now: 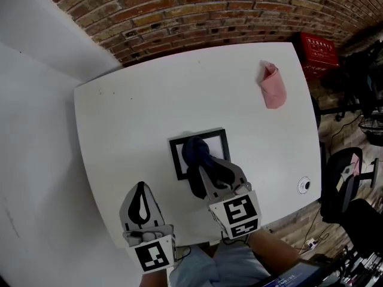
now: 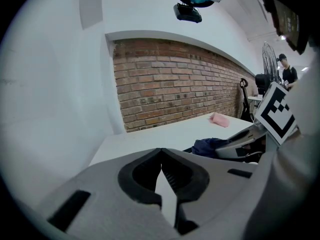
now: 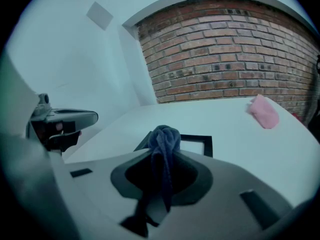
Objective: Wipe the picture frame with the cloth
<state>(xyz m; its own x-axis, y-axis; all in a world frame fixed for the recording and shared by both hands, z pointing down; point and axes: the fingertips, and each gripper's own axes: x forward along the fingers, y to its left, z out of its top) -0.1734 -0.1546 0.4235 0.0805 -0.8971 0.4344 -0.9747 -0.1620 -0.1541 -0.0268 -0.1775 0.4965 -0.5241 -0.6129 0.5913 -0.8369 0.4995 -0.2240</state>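
Observation:
A black picture frame (image 1: 222,137) lies flat on the white table (image 1: 149,112), near its front edge. My right gripper (image 1: 199,164) is shut on a dark blue cloth (image 1: 195,150), whose bunched end rests over the frame's left half. In the right gripper view the blue cloth (image 3: 165,143) hangs pinched between the jaws, with the picture frame (image 3: 204,142) just beyond it. My left gripper (image 1: 141,200) is shut and holds nothing, hovering at the table's front edge, left of the frame. The left gripper view shows the left gripper (image 2: 161,160) tips touching.
A pink cloth (image 1: 272,86) lies at the table's far right. A small round white object (image 1: 304,185) sits near the right front corner. A brick wall (image 1: 197,11) runs behind the table. A red crate (image 1: 319,49) and black chairs (image 1: 344,178) stand to the right.

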